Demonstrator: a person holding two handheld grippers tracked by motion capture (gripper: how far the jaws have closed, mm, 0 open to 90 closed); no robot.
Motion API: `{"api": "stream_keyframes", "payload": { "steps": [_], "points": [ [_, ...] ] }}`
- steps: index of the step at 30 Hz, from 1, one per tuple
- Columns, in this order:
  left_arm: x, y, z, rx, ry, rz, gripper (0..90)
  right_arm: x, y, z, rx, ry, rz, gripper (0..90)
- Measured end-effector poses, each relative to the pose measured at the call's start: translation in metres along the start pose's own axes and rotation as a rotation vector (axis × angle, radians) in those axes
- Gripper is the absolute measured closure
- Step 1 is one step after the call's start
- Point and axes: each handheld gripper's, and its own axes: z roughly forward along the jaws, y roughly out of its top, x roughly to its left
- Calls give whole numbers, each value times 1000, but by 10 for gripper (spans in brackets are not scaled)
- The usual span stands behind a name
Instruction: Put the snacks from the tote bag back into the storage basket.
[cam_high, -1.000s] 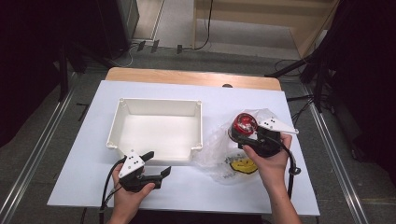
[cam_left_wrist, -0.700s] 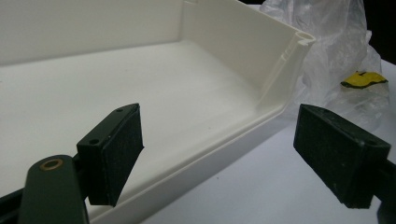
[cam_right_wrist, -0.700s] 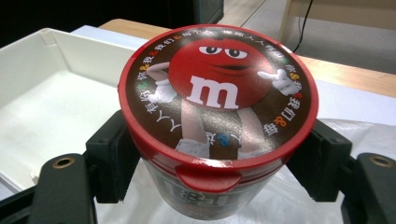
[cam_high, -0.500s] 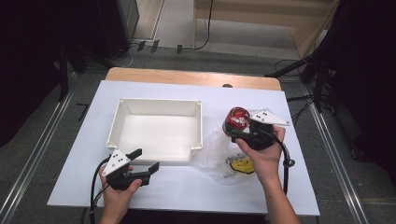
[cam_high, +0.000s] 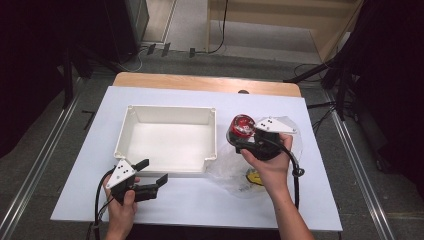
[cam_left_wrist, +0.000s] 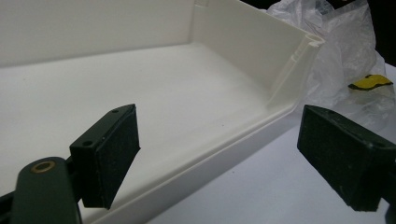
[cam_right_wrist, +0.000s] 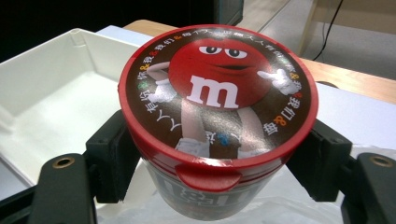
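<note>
My right gripper (cam_high: 241, 137) is shut on a red-lidded M&M's candy tub (cam_high: 243, 125), held just right of the white bin (cam_high: 170, 109) and above a crumpled clear plastic bag (cam_high: 231, 172). In the right gripper view the black pads press both sides of the tub (cam_right_wrist: 219, 88) below its lid. My left gripper (cam_high: 153, 171) lies low at the bin's front edge. Its jaws (cam_left_wrist: 219, 140) have just opened a little further, and nothing is between them. They face the bin's front wall (cam_left_wrist: 201, 163).
A small yellow item (cam_high: 254, 176) lies inside the bag, seen also past the bin's corner as a yellow item (cam_left_wrist: 369, 81) in the left gripper view. The bin's inside holds nothing. A white sheet (cam_high: 310, 200) covers the wooden table (cam_high: 200, 82).
My right hand has carried the tub leftward, closer to the bin's right wall. My left hand shifted slightly left, then stayed put.
</note>
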Motion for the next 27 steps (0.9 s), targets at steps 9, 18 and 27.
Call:
{"api": "stream_keyframes", "payload": {
  "steps": [9, 18, 27],
  "points": [
    [1, -1, 2, -11, 10, 0, 121, 12, 0, 8, 8, 42, -17, 258],
    [2, -2, 3, -11, 4, -6, 121, 21, 1, 14, 15, 67, -32, 257],
    [3, -3, 3, -9, 0, -13, 121, 32, 1, 20, 20, 92, -55, 258]
  ]
}}
